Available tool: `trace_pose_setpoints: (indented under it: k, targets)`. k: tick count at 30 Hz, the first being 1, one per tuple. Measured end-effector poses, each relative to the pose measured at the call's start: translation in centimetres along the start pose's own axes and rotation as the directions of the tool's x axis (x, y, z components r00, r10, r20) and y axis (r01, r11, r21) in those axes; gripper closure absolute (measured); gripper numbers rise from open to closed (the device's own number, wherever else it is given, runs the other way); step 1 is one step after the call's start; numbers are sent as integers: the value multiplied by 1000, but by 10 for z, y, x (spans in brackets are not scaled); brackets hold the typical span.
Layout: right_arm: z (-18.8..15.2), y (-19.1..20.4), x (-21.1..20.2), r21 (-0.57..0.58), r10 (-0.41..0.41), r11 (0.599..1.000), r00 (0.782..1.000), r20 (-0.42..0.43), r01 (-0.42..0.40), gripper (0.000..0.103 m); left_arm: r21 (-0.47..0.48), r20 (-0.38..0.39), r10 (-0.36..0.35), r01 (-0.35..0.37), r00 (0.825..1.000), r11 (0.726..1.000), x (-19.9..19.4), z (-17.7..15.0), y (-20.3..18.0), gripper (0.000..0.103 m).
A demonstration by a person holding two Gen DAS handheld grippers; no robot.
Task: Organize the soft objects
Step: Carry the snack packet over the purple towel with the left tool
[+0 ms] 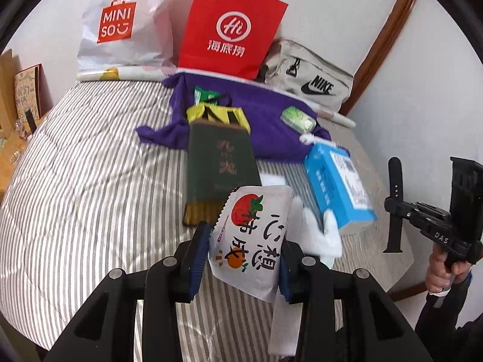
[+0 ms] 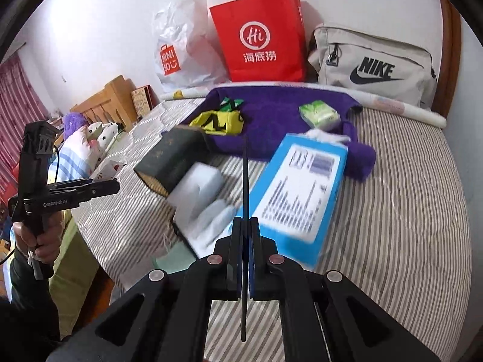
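The left hand-held gripper [image 1: 241,259] grips a white snack packet [image 1: 252,241] printed with a strawberry and an orange, its blue pads pressed on both sides and the packet lifted clear of the striped bed [image 1: 90,196]. The right hand-held gripper [image 2: 247,259] is clamped flat on a thin black strap [image 2: 246,181], seen edge-on in its own camera; from the left camera the strap [image 1: 395,205] hangs down from the jaws with a row of small holes. Just beyond the packet lie a dark green box [image 1: 217,169], a blurred white bundle [image 2: 199,199] and a blue carton [image 2: 299,193] with printed text, close together on the bed. Farther back a purple cloth [image 2: 277,111] is spread out, carrying a yellow and black pouch [image 2: 219,122] and a green tissue pack [image 2: 319,114]. Against the wall stand a white Miniso plastic bag [image 2: 184,48], a red paper bag [image 2: 262,39] and a beige Nike bag [image 2: 374,63]
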State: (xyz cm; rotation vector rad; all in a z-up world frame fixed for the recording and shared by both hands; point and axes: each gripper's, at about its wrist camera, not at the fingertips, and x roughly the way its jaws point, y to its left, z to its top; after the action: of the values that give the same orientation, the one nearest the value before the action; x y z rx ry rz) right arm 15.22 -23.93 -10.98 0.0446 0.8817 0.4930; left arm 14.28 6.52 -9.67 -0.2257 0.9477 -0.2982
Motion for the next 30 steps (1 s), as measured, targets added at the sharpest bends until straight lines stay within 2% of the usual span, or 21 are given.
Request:
trace_pose_setpoints:
  k: [12, 18, 26, 30]
  targets:
    - [75, -24, 26, -5, -25, 1000, 999, 42, 25, 100, -31, 12, -28, 28, 1000, 999, 33, 64, 3, 66]
    - [115, -40, 52, 27, -15, 1000, 999, 49, 14, 100, -32, 6, 8, -8, 1000, 999, 54, 99, 11, 65]
    - [143, -52, 89, 48, 26, 998, 999, 23, -27, 100, -55, -18, 5, -6, 1000, 998, 89, 132, 24, 65]
    - [153, -57, 108, 42, 22, 999, 1000, 5, -22, 100, -53, -26, 8, -9, 1000, 999, 103, 146, 27, 65]
